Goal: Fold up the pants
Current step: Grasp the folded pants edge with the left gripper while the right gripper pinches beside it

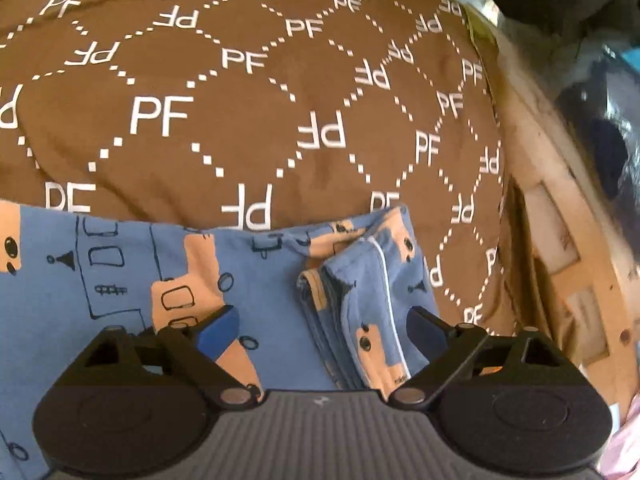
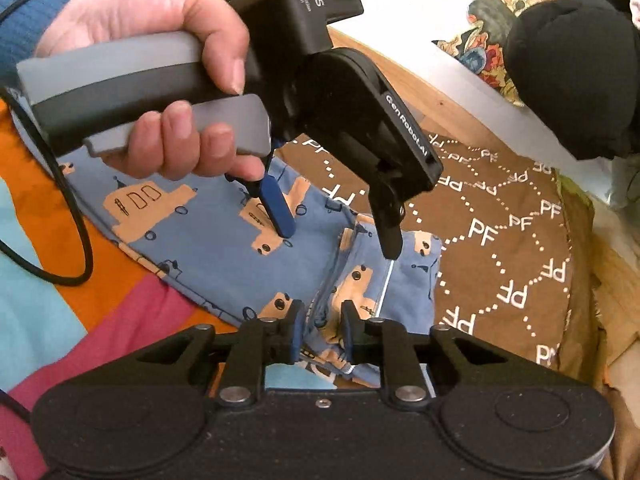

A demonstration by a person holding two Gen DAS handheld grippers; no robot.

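Note:
Blue pants [image 1: 120,280] printed with orange trucks lie on a brown bedspread [image 1: 240,120]. A folded stack of their layers with white piping [image 1: 372,280] sits between the spread fingers of my left gripper [image 1: 322,326], which is open just above the cloth. In the right wrist view a hand [image 2: 160,20] holds that left gripper [image 2: 336,236], its tips down at the pants [image 2: 224,248] on either side of the fold. My right gripper [image 2: 322,330] is at the near edge of the pants with a narrow gap. The folded edge lies in that gap, but the pads do not visibly press on it.
The brown bedspread [image 2: 500,240] runs to the right, up to a wooden bed frame [image 1: 560,240]. A striped orange, pink and light blue blanket [image 2: 80,300] lies under the pants on the left. A black cable [image 2: 76,240] loops there. A black cloth bundle [image 2: 580,80] sits at the upper right.

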